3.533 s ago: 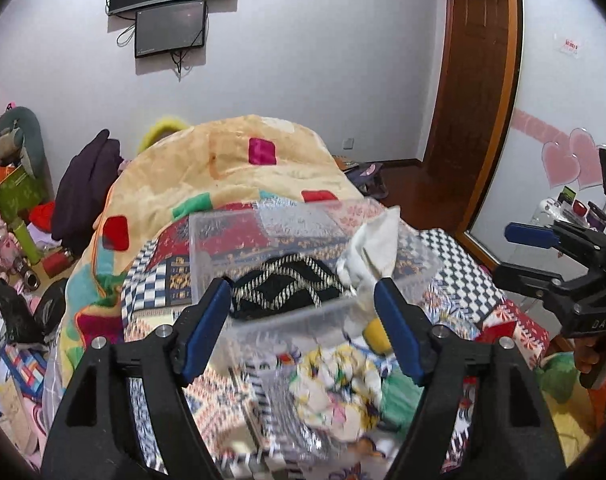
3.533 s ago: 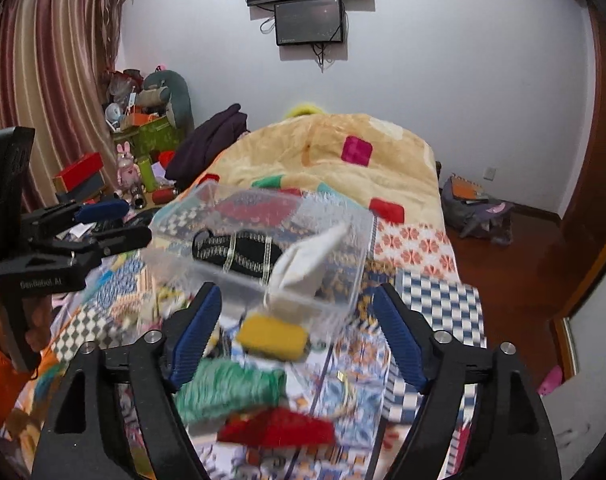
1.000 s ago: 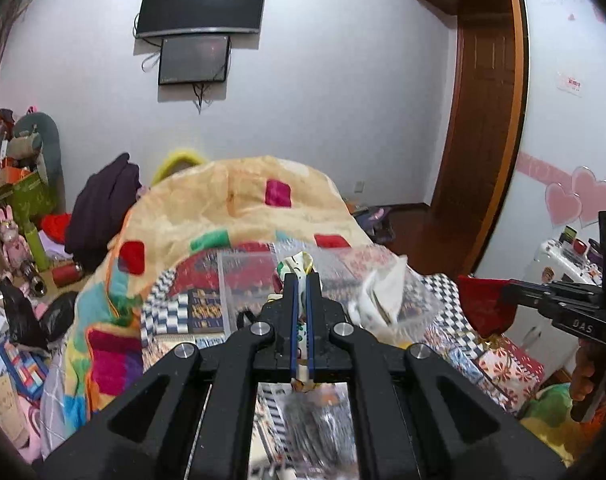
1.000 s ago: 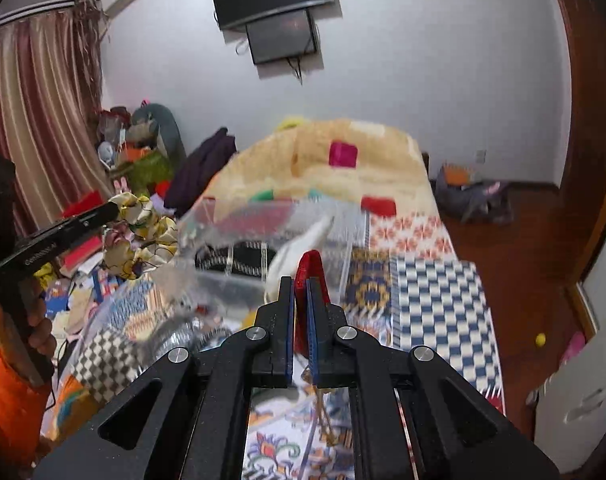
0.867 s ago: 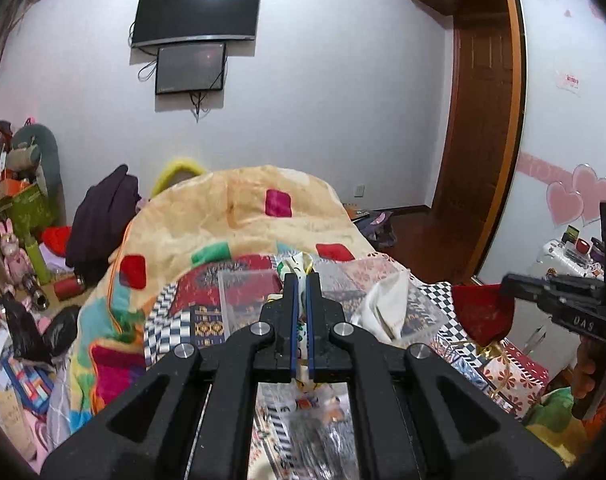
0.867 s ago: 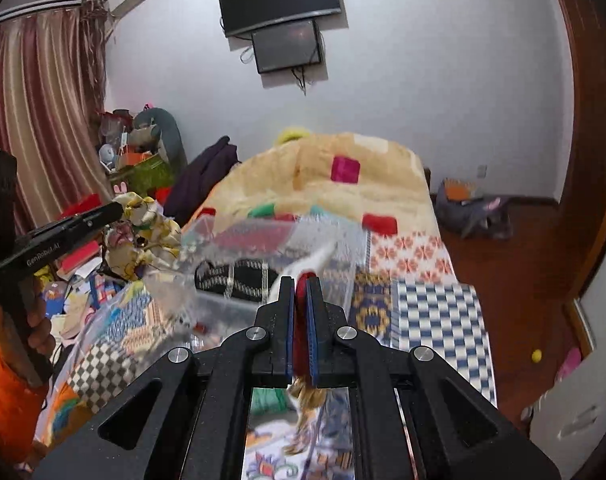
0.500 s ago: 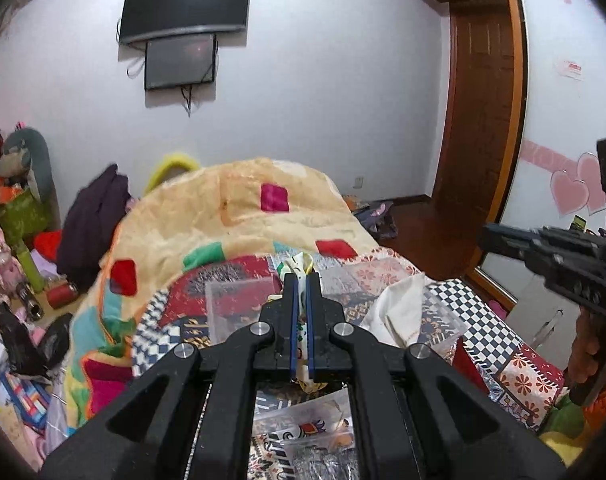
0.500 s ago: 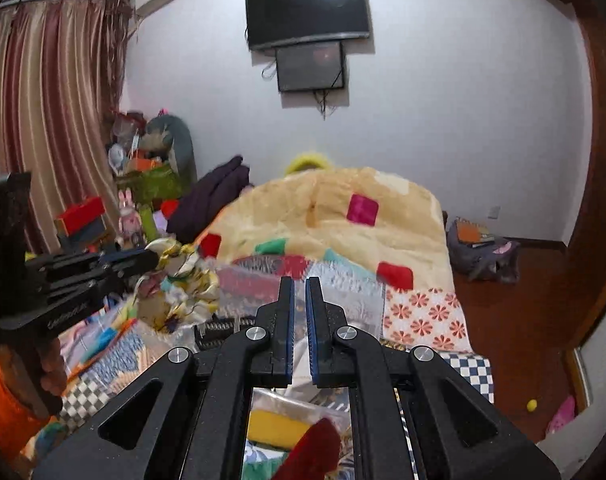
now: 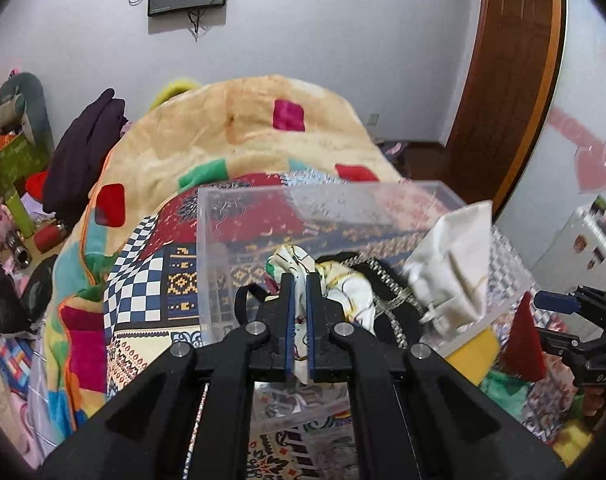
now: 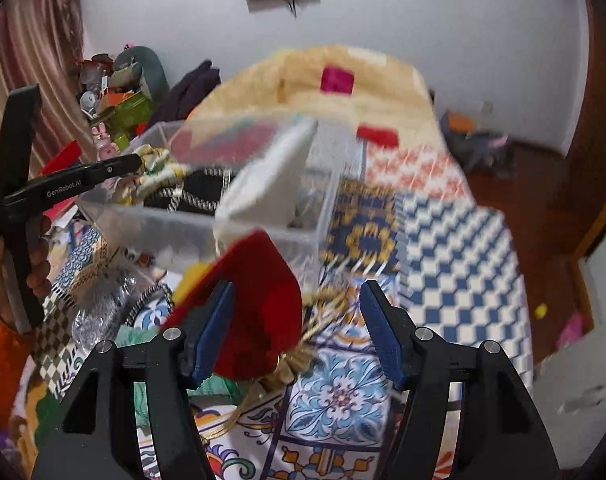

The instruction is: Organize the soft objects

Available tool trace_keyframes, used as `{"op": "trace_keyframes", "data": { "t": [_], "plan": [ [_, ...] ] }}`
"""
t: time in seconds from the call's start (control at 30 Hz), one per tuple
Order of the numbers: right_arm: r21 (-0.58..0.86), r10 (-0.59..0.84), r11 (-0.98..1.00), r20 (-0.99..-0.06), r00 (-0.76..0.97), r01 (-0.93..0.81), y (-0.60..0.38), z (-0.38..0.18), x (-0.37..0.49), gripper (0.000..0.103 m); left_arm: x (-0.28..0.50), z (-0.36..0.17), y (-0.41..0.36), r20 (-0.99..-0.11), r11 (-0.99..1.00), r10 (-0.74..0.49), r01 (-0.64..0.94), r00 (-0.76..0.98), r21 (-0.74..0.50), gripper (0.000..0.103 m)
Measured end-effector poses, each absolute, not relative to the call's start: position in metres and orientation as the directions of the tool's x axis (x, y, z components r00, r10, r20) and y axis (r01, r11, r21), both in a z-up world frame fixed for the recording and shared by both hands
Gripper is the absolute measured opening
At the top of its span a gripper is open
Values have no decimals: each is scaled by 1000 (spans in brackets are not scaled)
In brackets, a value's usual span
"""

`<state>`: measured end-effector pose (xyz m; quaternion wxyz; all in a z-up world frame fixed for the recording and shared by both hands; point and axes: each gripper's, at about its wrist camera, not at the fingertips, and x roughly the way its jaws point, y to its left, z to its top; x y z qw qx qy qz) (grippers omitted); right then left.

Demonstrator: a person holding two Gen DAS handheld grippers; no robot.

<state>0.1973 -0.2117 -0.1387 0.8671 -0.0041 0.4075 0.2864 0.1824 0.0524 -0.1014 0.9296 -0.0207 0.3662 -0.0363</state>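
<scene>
A clear plastic bin (image 9: pixel 223 216) stands on the patterned bedspread; it holds a black patterned cloth (image 9: pixel 387 280) and a white cloth (image 9: pixel 455 264) that hangs over its rim. My left gripper (image 9: pixel 297 280) is shut on a floral white cloth (image 9: pixel 343 288) and holds it over the bin's near wall. In the right wrist view, my right gripper (image 10: pixel 297 308) is open, with a red cloth (image 10: pixel 259 300) loose against its left finger, in front of the bin (image 10: pixel 243 224). The left gripper (image 10: pixel 139 162) with the floral cloth (image 10: pixel 159 172) shows there too.
A yellow soft item (image 9: pixel 471 356) and a green cloth (image 9: pixel 503 388) lie beside the bin. A gold tasselled cord (image 10: pixel 299 356) lies on the bedspread. A beige quilt (image 9: pixel 243 136) is piled behind. Clutter (image 9: pixel 15 160) fills the floor at left; a door (image 9: pixel 503 80) stands at right.
My left gripper lowered the floral cloth toward the bin. My right gripper, shut on the red cloth half a second ago, has opened and the red cloth hangs loose.
</scene>
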Motion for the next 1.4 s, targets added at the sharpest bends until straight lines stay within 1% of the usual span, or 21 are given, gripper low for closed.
{"op": "trace_keyframes", "data": {
  "t": [0.07,0.1,0.13,0.17,0.3,0.33,0.37,0.43,0.5,0.57,0.63,0.7,0.77,0.83,0.93,1.0,1.1,1.17,1.4],
  "plan": [
    [270,525,816,-717,459,-512,-210,-146,202,61,183,-103,50,-686,997,-79,55,724,-56,3],
    [287,538,804,-725,431,-521,-208,-150,204,61,183,-104,49,-690,997,-80,59,720,-54,6],
    [291,543,798,-727,420,-528,-205,-152,203,56,184,-105,48,-694,997,-83,63,715,-54,7],
    [289,543,793,-733,409,-536,-202,-154,203,49,183,-106,47,-694,997,-81,64,715,-50,10],
    [298,557,773,-742,374,-560,-194,-159,200,37,183,-105,46,-698,995,-98,77,709,-61,18],
    [303,561,770,-740,371,-561,-195,-159,200,28,182,-104,45,-698,995,-102,79,709,-65,19],
    [301,557,774,-742,373,-557,-196,-158,201,21,181,-103,46,-698,994,-106,79,708,-71,22],
    [306,557,780,-737,383,-546,-201,-155,198,20,176,-100,47,-694,993,-117,81,710,-85,29],
    [306,558,785,-726,401,-539,-206,-150,196,19,171,-95,50,-687,991,-131,84,715,-101,42],
    [290,557,790,-708,434,-541,-210,-139,191,18,164,-89,51,-674,991,-133,86,727,-103,49],
    [276,560,791,-686,464,-546,-213,-127,186,18,156,-82,50,-657,992,-129,89,743,-94,53],
    [261,565,790,-664,491,-555,-214,-113,181,18,148,-73,50,-637,992,-127,93,760,-86,60],
    [243,567,789,-641,516,-564,-210,-101,182,18,140,-67,50,-620,992,-122,92,775,-81,65],
    [231,581,782,-606,543,-578,-205,-87,180,18,133,-61,51,-601,993,-117,88,791,-77,71],
    [217,604,770,-549,578,-599,-196,-66,182,18,125,-56,53,-581,994,-107,79,807,-74,76],
    [213,619,763,-515,594,-611,-189,-54,185,18,120,-55,54,-574,995,-101,75,813,-69,83],
    [194,627,757,-484,611,-623,-176,-45,195,18,114,-57,56,-571,996,-94,68,816,-66,89],
    [172,617,762,-485,620,-624,-164,-47,205,18,112,-61,57,-579,995,-98,71,809,-69,90],
    [138,569,774,-581,582,-618,-127,-84,238,18,115,-85,60,-633,995,-103,75,767,-71,90]
  ]
}}
